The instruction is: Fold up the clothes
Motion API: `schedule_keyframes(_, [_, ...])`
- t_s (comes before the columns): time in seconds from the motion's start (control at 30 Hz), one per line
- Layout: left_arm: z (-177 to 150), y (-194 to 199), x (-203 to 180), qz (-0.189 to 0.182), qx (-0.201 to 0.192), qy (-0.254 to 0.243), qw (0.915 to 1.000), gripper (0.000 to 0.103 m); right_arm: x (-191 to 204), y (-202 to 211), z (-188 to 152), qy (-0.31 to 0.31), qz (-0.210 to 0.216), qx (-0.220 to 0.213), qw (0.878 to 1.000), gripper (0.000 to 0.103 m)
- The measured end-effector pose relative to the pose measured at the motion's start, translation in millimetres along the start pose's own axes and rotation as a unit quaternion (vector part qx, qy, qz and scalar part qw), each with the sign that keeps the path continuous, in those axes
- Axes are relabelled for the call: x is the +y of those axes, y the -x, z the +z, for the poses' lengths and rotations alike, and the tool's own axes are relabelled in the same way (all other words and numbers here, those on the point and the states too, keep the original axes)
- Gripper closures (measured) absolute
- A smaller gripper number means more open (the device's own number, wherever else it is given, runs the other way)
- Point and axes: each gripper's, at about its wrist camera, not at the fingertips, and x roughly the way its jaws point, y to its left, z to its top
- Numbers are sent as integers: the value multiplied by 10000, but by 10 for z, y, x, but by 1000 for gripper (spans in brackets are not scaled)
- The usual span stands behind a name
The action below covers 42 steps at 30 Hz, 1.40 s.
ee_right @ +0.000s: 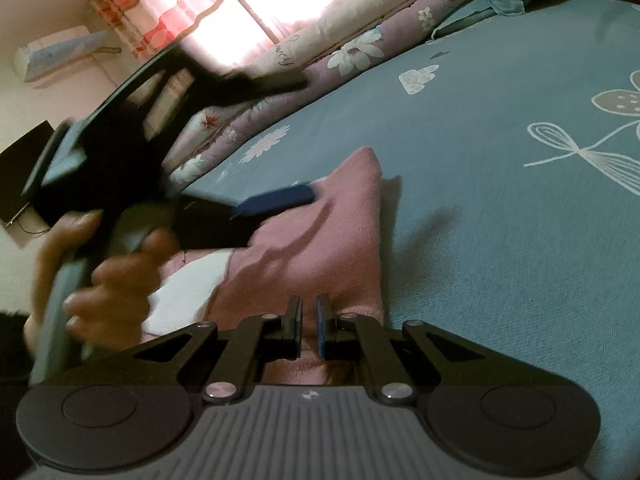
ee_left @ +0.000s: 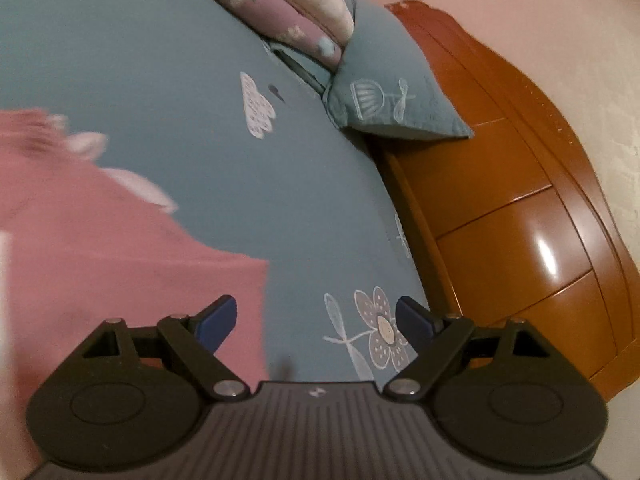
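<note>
While the right gripper (ee_right: 308, 328) sits low over the near edge of the pink garment (ee_right: 312, 240), its jaws are drawn almost together with a fold of that pink cloth between the blue pads, pinched tight. The garment lies on the bed (ee_right: 500, 220), on a blue-grey sheet printed with white flowers, one corner poking up toward the quilt (ee_right: 360, 36) bundled at the far side. A white patch of fabric (ee_right: 188, 288) shows at its left side. Over on the left, blurred, a hand (ee_right: 100, 280) carries the left gripper (ee_left: 316, 322), and its jaws stand wide apart with nothing between them, one blue pad over the pink edge, the other over bare sheet. A matching pillow (ee_left: 384, 88) rests against the glossy wooden headboard (ee_left: 520, 220).
</note>
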Motion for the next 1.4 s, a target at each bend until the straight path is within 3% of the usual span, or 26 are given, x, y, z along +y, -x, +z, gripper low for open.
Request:
schedule_keyframes(0.27, [132,-573,1,208,290,-155,9992,16,-68,-10,20,-97,132,28,9999,94])
schedule_keyframes(0.5, [142,-489,-118,-196,90,-103,9997,16,-67,-9,12,-95,131,31,9999,94])
schedule_keyframes(0.67, [90,-514,-1,92,75,-176,9998,16,-69,-13,4,-107,142,28,9998,94])
schedule_keyframes(0.87, [142,-761,17,167,22,-286,9995,16,-109,-28,18,-125,206,56,9997,93])
schedule_keyframes(0.93, [151,-743,-17,223,52,-207,9995,17,-137,10,62,-114,302,59,9995,85])
schedule_keyframes(1.0, [164,-645,-63,147,44,-190,9997,17,-110,78,90,-73,406,-116,9991,65])
schedule_keyframes(1.13, [135,-332,-83,17,-28,-177,9998,16,-81,208,145,8,286,-633,9976,65])
schedule_keyframes(1.23, [129,-227,-38,-136,110,-38,9998,16,-164,84,148,-237,342,-389,9984,66])
schedule_keyframes(1.3, [126,-262,-33,96,131,-189,9997,16,-158,5,129,-190,92,-277,9994,72])
schedule_keyframes(1.4, [165,-425,70,328,127,-40,9994,16,-151,11,153,-114,137,-283,9994,70])
